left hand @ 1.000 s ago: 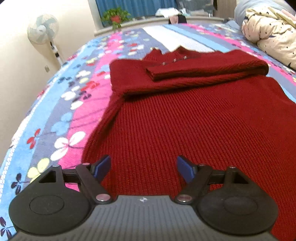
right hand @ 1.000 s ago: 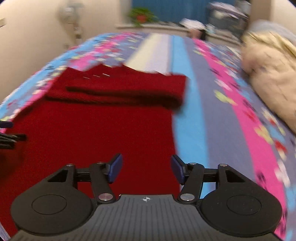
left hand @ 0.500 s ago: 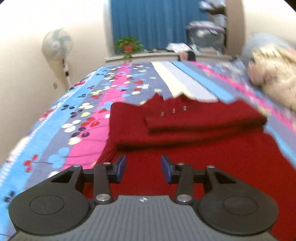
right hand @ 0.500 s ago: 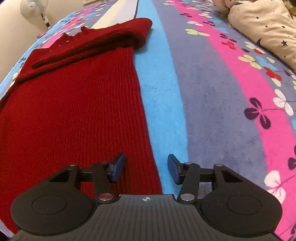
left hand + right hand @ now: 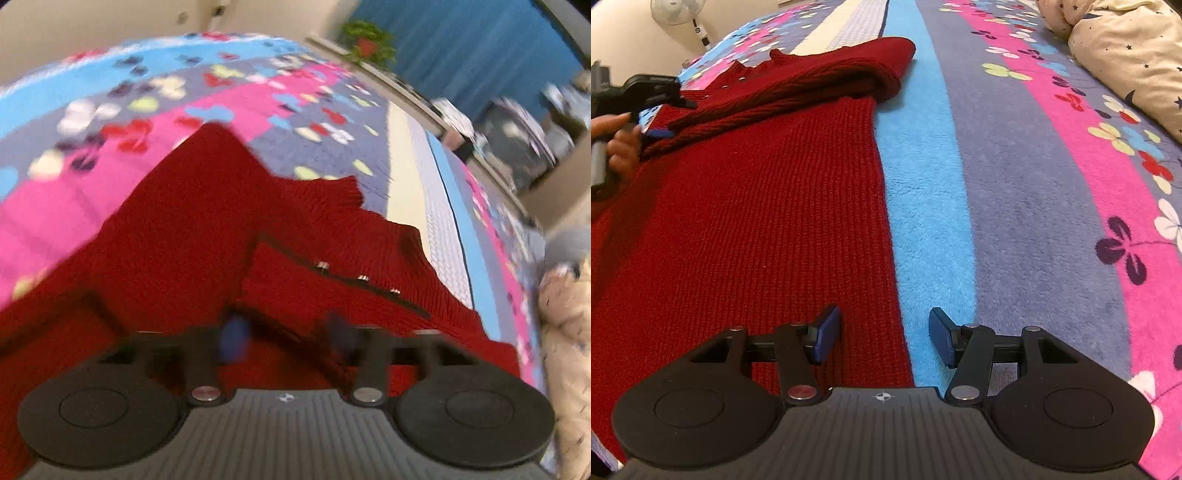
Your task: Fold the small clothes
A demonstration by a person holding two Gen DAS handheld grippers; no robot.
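In the left wrist view, the left claw (image 5: 284,338) is blurred over the folded sleeves of the red sweater (image 5: 177,236) on the bed (image 5: 207,107); wide a second ago, it has been brought nearly shut, though any grip cannot be told. In the right wrist view, the right claw (image 5: 884,336) is held half-open astride the sweater's edge, so lifting seems imminent.

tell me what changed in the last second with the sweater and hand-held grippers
The left hand-held gripper swung from the hem of the dark red knitted sweater up to its folded sleeves and its jaws closed from wide; whether they pinch knit is unclear. The right hand-held gripper dropped closer to the sweater's right edge. Unchanged: sweater flat on the flowered striped bedspread, right jaws open.
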